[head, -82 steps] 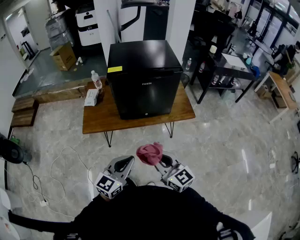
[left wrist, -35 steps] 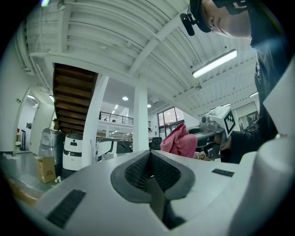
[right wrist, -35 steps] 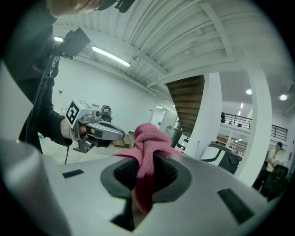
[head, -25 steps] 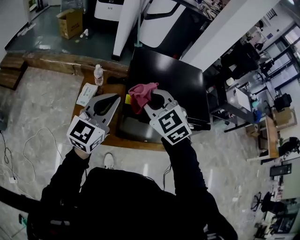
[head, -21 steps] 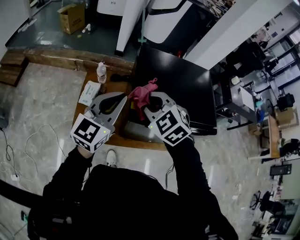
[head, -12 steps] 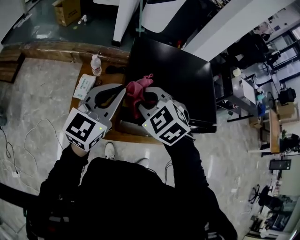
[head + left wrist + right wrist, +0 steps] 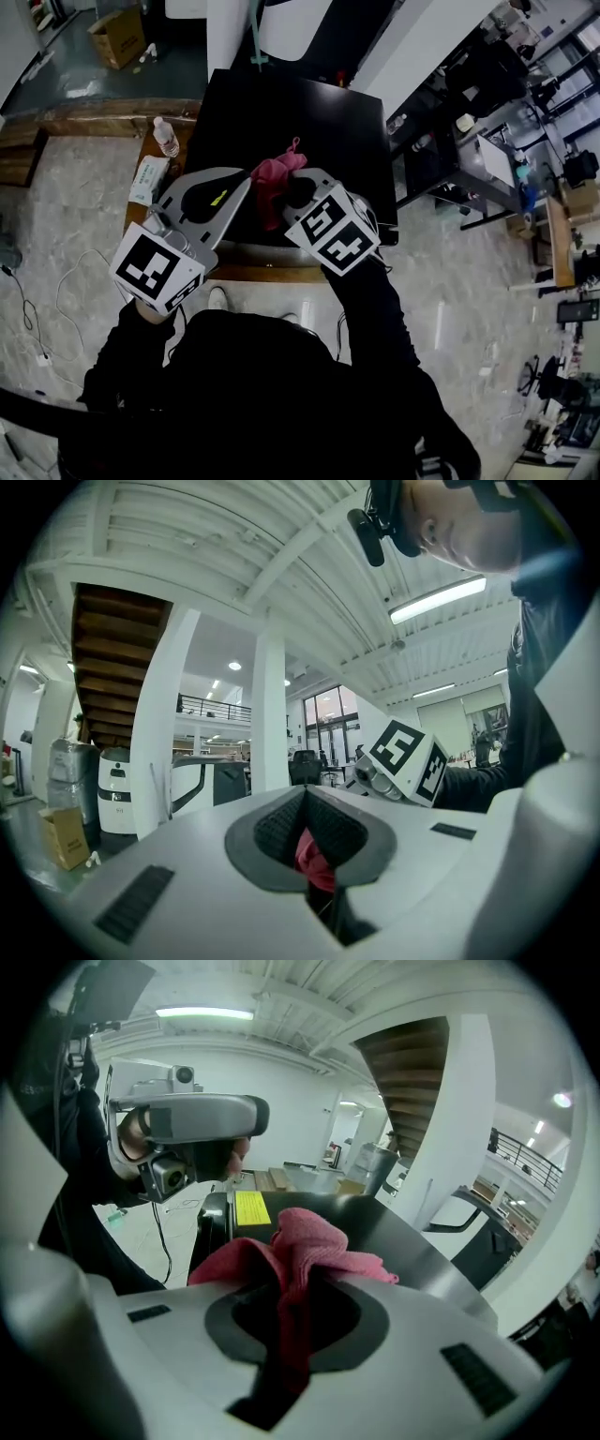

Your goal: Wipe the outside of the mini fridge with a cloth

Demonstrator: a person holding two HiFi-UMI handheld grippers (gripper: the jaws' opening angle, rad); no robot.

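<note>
The black mini fridge [image 7: 300,117] stands on a low wooden table [image 7: 272,273], seen from above. My right gripper [image 7: 292,184] is shut on a bunched pink cloth [image 7: 272,174] and holds it over the front part of the fridge top. In the right gripper view the cloth [image 7: 302,1239] spills up out of the shut jaws [image 7: 298,1290], above the fridge top [image 7: 422,1246] and its yellow label [image 7: 251,1209]. My left gripper [image 7: 246,180] is shut, its tip right beside the cloth. A bit of pink shows through its jaw gap [image 7: 306,795].
A water bottle [image 7: 166,137] and a tissue pack [image 7: 147,178] sit on the table left of the fridge. A cardboard box [image 7: 117,36] is far left at the back. Black shelving [image 7: 487,150] stands to the right. A cable [image 7: 56,309] trails on the floor.
The person has walked up to the fridge; both grippers now hang over its top. In the last second the left gripper's tip closed in beside the cloth.
</note>
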